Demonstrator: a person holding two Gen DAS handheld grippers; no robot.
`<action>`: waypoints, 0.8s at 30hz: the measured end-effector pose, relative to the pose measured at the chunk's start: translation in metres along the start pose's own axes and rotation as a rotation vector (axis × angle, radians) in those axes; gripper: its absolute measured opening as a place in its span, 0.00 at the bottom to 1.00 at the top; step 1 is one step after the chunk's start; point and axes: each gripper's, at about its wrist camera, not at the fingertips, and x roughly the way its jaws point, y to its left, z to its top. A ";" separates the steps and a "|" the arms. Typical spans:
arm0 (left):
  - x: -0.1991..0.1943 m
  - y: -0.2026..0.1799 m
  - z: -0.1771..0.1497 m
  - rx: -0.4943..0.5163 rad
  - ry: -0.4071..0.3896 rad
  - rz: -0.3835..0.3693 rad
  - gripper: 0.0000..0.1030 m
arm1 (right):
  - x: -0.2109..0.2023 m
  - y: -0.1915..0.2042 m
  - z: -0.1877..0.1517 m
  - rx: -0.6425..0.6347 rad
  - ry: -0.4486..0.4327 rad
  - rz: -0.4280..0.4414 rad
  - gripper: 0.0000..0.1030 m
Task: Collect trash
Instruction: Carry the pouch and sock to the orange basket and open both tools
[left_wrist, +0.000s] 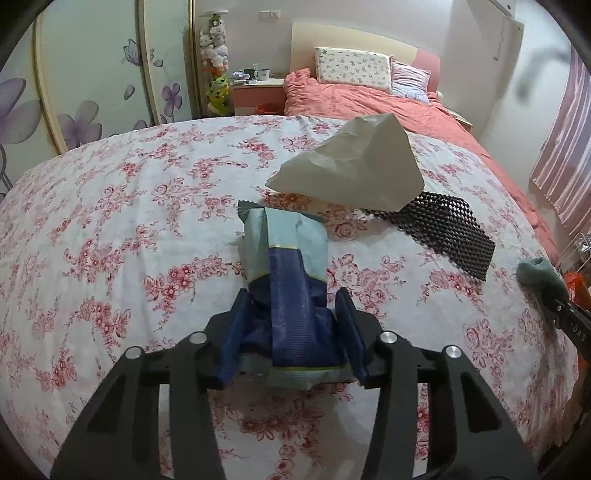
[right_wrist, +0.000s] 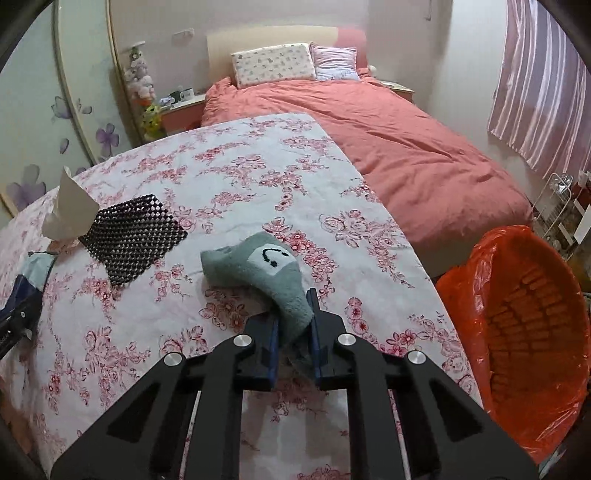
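1. Two hand-held grippers, one per view. The left gripper (left_wrist: 295, 310) is closed on a blue and pale snack wrapper (left_wrist: 288, 269), whose free end points away over the cloth. The right gripper (right_wrist: 293, 328) is closed on a grey-green sock (right_wrist: 258, 273) with a white smiley patch; the sock's far end lies on the cloth.
2. One orange-lined trash basket (right_wrist: 524, 332) stands just beside the table's right edge, near the right gripper, its mouth open toward that camera.
3. Beyond the wrapper, one black mesh mat (left_wrist: 447, 229) lies flat; one crumpled white paper sheet (left_wrist: 354, 166) rests with its corner on the mat's far end. Nothing lies between the wrapper and these two items.
4. One table, covered by a white floral tablecloth (left_wrist: 129, 206) in red and pink, carries all four loose items.
5. Past the table: one bed with a coral duvet (right_wrist: 406, 147) and two pillows (right_wrist: 273, 64); one nightstand (left_wrist: 255, 92) bearing mugs; a wardrobe with purple flower decals (left_wrist: 74, 92) at left; striped pink curtains (right_wrist: 535, 92) at right.
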 end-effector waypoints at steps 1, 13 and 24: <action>0.000 -0.001 -0.001 0.005 -0.001 0.003 0.43 | 0.000 0.000 0.000 0.000 0.001 0.001 0.13; -0.031 -0.006 0.000 0.021 -0.052 -0.026 0.37 | -0.033 -0.012 -0.005 0.034 -0.043 0.056 0.13; -0.079 -0.059 0.002 0.092 -0.118 -0.125 0.37 | -0.077 -0.042 -0.002 0.103 -0.124 0.094 0.13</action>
